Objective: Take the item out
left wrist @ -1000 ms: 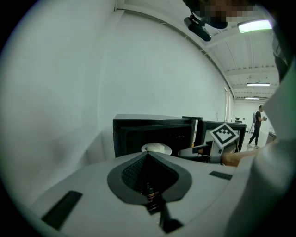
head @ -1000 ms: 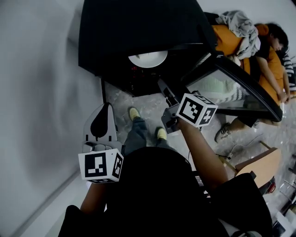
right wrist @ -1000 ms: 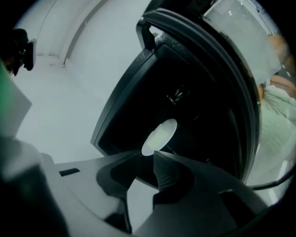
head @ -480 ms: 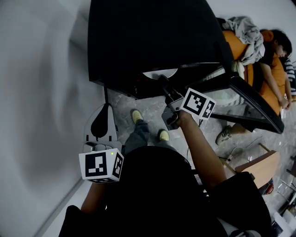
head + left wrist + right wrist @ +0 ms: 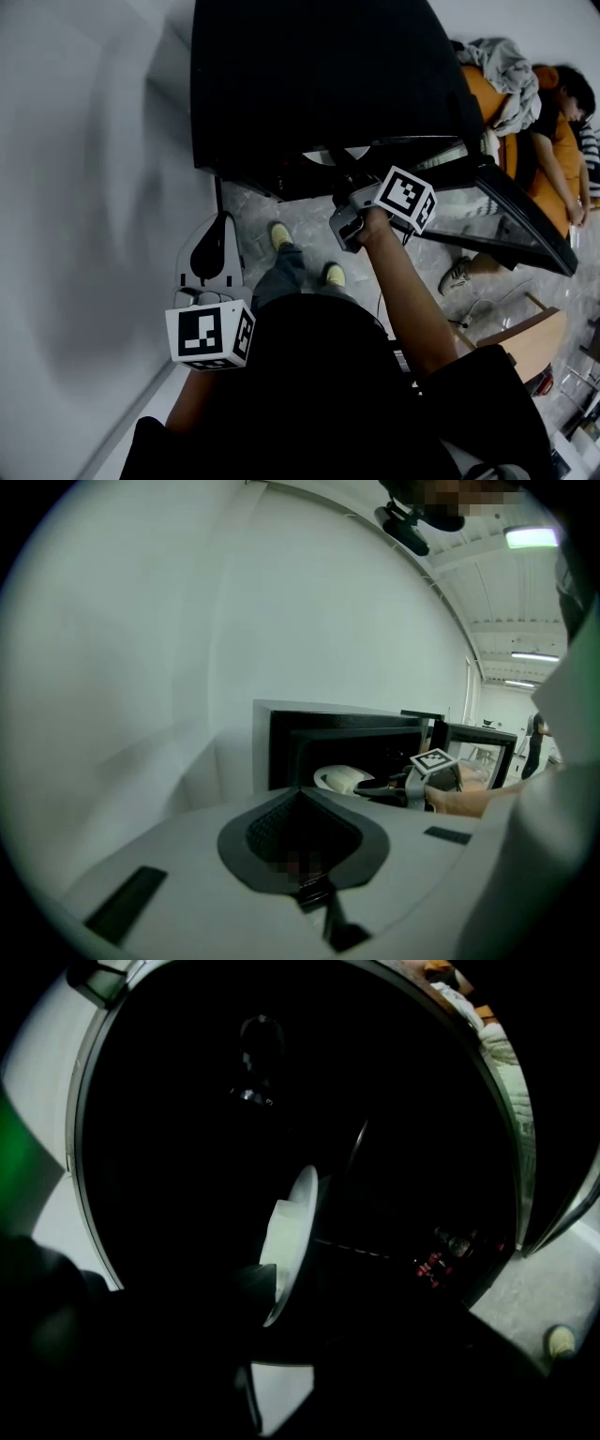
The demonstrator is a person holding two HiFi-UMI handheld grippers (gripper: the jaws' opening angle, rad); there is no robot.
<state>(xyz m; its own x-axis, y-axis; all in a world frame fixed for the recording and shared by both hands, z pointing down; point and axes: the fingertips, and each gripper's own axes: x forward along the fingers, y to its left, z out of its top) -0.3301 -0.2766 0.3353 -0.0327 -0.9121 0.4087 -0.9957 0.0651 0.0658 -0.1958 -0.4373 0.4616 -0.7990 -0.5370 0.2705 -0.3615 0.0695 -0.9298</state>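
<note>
A black oven (image 5: 319,84) stands with its glass door (image 5: 497,220) swung open to the right. Inside is a white plate (image 5: 343,152), seen nearly edge-on in the right gripper view (image 5: 304,1213), with a pale item (image 5: 279,1241) lying on it. My right gripper (image 5: 343,174) reaches into the oven mouth with its jaws open at the plate's near rim (image 5: 342,778); one dark finger (image 5: 251,1288) overlaps the rim, and the dim light hides any contact. My left gripper (image 5: 217,217) hangs back on the left, shut and holding nothing.
A grey wall (image 5: 84,187) runs along the left. People lie on an orange sofa (image 5: 548,131) at the far right, beyond the door. A wooden piece of furniture (image 5: 525,337) stands on the floor at the right. My own shoes (image 5: 281,234) are below the oven.
My right gripper has moved forward into the oven mouth, up to the plate. The left gripper has hardly moved.
</note>
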